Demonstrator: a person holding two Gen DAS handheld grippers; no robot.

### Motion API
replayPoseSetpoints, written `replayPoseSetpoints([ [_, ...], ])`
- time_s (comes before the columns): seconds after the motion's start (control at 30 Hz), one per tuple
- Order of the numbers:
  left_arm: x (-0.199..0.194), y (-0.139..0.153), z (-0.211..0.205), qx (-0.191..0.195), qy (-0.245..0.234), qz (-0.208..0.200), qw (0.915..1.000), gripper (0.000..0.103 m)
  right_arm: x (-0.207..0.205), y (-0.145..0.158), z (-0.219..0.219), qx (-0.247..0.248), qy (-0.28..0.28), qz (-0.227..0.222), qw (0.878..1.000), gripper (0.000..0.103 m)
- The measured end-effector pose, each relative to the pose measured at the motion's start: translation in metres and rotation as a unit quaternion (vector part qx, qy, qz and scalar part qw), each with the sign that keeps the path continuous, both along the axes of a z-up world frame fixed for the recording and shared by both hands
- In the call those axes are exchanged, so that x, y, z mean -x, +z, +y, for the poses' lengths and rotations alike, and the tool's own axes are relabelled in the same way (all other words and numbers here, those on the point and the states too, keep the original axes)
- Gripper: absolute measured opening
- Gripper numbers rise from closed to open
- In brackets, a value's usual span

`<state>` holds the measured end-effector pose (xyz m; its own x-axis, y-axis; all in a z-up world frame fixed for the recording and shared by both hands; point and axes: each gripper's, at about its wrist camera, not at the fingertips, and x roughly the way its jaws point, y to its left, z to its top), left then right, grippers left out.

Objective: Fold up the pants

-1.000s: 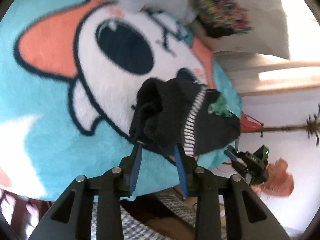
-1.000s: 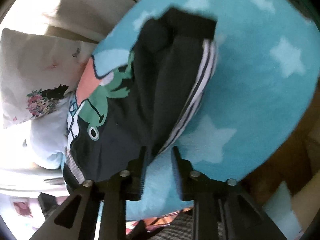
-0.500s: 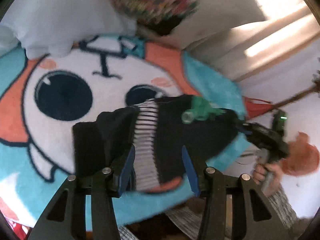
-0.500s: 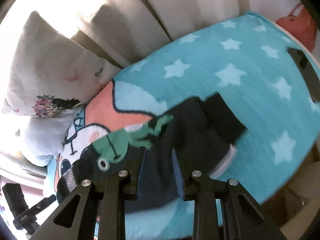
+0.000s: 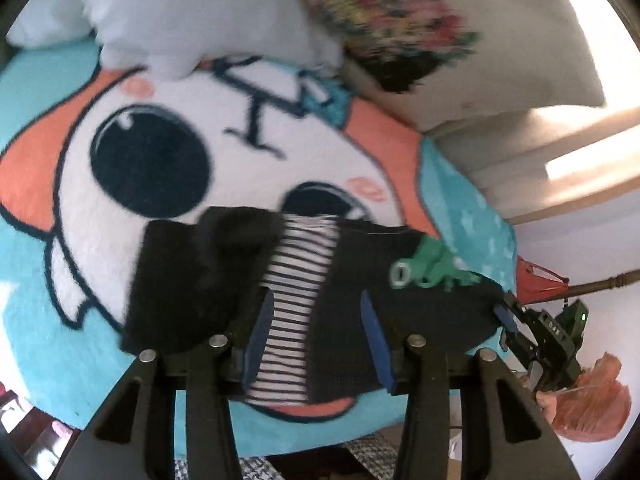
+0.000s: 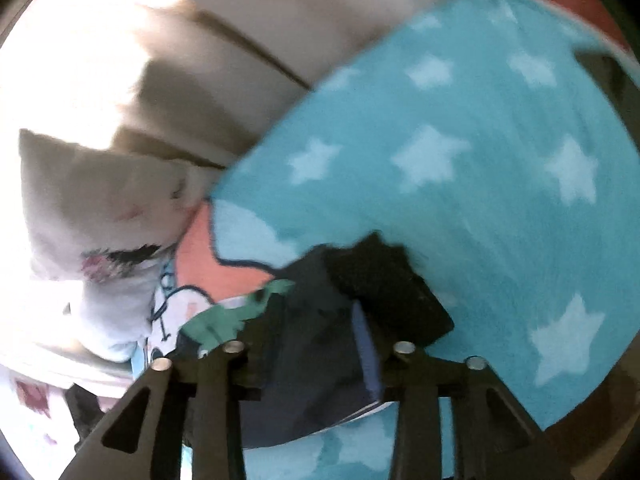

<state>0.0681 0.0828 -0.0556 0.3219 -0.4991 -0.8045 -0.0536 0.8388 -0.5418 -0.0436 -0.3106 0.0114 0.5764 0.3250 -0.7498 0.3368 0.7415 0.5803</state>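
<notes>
Small black pants (image 5: 360, 300) with a green frog print and black-and-white striped trim lie folded on a turquoise cartoon blanket (image 5: 120, 168). My left gripper (image 5: 316, 320) is open, its blue-padded fingers spread above the striped trim, holding nothing. My right gripper (image 6: 316, 332) is open just above the pants (image 6: 312, 344), beside the black folded leg end; the frames are blurred. The right gripper also shows in the left wrist view (image 5: 520, 328), at the pants' far right edge.
White pillows (image 5: 180, 12) and a floral cushion (image 5: 384, 20) lie at the blanket's far side. A beige headboard or sofa back (image 6: 180, 60) stands behind. The blanket's edge (image 5: 280, 432) runs just under the left gripper. An orange object (image 5: 588, 404) lies at the right.
Both grippers let go of the pants and opened. The pants went from bunched and lifted to lying flatter on the blanket. Both cameras pulled back and swung over them.
</notes>
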Motion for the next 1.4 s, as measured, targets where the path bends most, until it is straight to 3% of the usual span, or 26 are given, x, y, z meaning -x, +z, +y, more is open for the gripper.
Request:
replayPoseSetpoints([
  [0.07,0.005,0.003,-0.020,0.002,-0.022,-0.011,0.9997,0.047,-0.015,0.009,0.021,0.006,0.047,-0.012,0.999,0.045],
  [0.13,0.008,-0.004,-0.041,-0.023,-0.043,-0.007,0.9988,0.047,-0.032,0.008,0.043,0.001,0.090,-0.012,0.996,0.045],
  [0.33,0.016,-0.049,-0.062,-0.047,-0.053,0.040,0.9966,0.047,-0.085,-0.029,0.103,-0.040,0.177,0.020,0.983,0.045],
  [0.43,0.019,-0.049,-0.058,-0.039,-0.047,0.036,0.9975,0.047,-0.105,-0.055,0.115,-0.042,0.185,0.046,0.981,0.047],
  [0.5,0.019,-0.049,-0.056,-0.035,-0.042,0.039,0.9978,0.047,-0.112,-0.053,0.118,-0.038,0.191,0.051,0.980,0.048],
  [0.63,0.023,-0.051,-0.057,-0.041,-0.041,0.031,0.9978,0.047,-0.109,-0.030,0.124,-0.047,0.199,0.015,0.979,0.049],
  [0.7,0.025,-0.050,-0.061,-0.053,-0.048,0.024,0.9971,0.047,-0.111,-0.018,0.135,-0.025,0.220,0.000,0.975,0.049],
  [0.77,0.027,-0.050,-0.067,-0.068,-0.056,0.015,0.9960,0.047,-0.118,-0.009,0.154,0.032,0.250,-0.012,0.968,0.049],
  [0.9,0.031,-0.048,-0.077,-0.096,-0.070,-0.005,0.9929,0.047,-0.142,-0.025,0.185,0.099,0.301,0.003,0.949,0.048],
  [1.0,0.032,-0.048,-0.083,-0.114,-0.078,-0.020,0.9903,0.047,-0.149,-0.044,0.192,0.097,0.316,0.033,0.943,0.048],
  [1.07,0.034,-0.049,-0.085,-0.124,-0.084,-0.030,0.9883,0.047,-0.143,-0.045,0.197,0.093,0.330,0.027,0.939,0.049],
  [1.2,0.034,-0.049,-0.086,-0.125,-0.085,-0.034,0.9880,0.049,-0.131,-0.049,0.211,0.133,0.363,0.024,0.922,0.048],
  [1.23,0.034,-0.049,-0.086,-0.123,-0.085,-0.034,0.9881,0.049,-0.129,-0.048,0.214,0.137,0.370,0.022,0.919,0.043],
  [1.27,0.033,-0.049,-0.086,-0.122,-0.086,-0.034,0.9882,0.050,-0.126,-0.046,0.213,0.140,0.375,0.021,0.916,0.025],
  [1.33,0.033,-0.049,-0.086,-0.123,-0.088,-0.035,0.9879,0.050,-0.123,-0.045,0.217,0.149,0.388,0.021,0.909,0.010],
  [1.4,0.033,-0.049,-0.086,-0.125,-0.090,-0.037,0.9873,0.050,-0.122,-0.042,0.224,0.168,0.399,0.016,0.901,0.006],
])
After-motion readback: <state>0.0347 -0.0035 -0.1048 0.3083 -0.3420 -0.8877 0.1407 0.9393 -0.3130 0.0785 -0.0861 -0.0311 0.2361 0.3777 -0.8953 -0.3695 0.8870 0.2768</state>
